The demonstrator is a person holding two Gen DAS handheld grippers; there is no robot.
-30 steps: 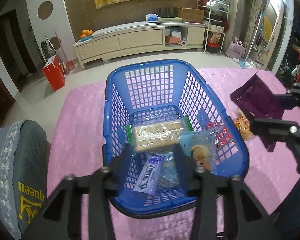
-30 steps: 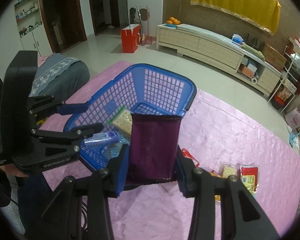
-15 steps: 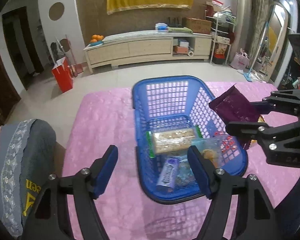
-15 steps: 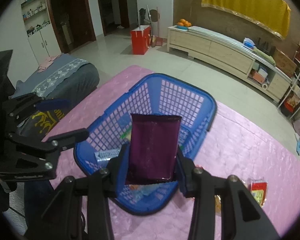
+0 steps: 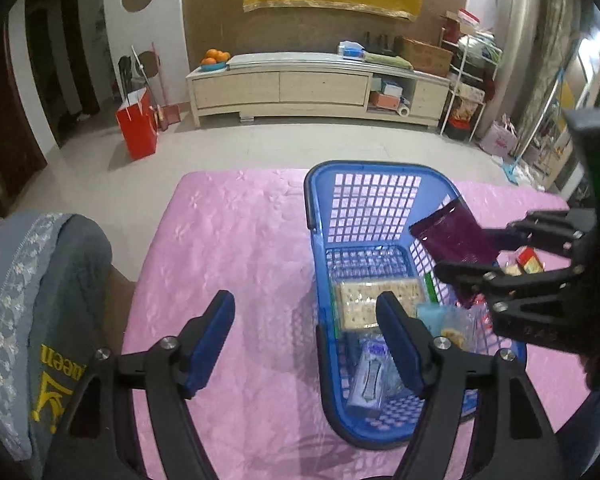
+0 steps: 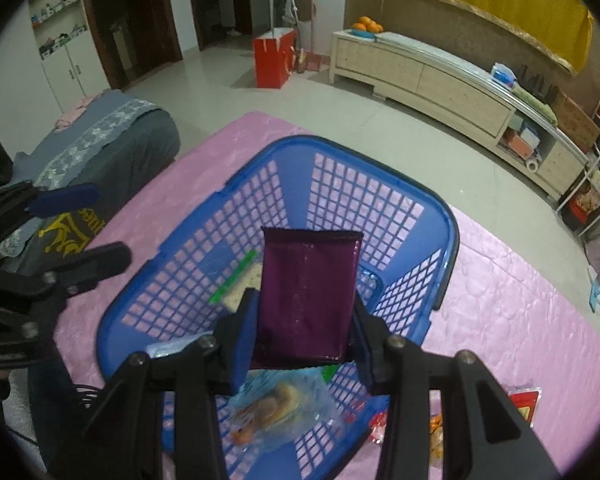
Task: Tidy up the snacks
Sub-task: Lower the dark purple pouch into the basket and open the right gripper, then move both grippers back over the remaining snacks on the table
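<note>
A blue mesh basket (image 5: 312, 208) (image 6: 452, 240) stands on the pink cloth. In it lie a cracker pack (image 5: 376, 300), a purple-white bar (image 5: 370, 376) and a clear bag with a pastry (image 6: 276, 404). My right gripper (image 6: 304, 312) is shut on a dark purple packet (image 6: 308, 292) and holds it upright over the basket's inside. In the left wrist view the same packet (image 5: 456, 236) hangs above the basket's right wall. My left gripper (image 5: 304, 312) is open wide with nothing between its fingers, over the cloth at the basket's left wall.
More snack packets (image 6: 524, 400) lie loose on the pink cloth (image 5: 240, 260) to the right of the basket. A grey cushioned seat (image 5: 40, 320) stands at the table's left edge. A red bag (image 5: 136, 128) and a long cabinet (image 5: 320, 88) are on the floor beyond.
My left gripper let go of the purple-white bar in the basket, widened and drew back to the left. My right gripper carried the purple packet from the basket's right side to over its inside.
</note>
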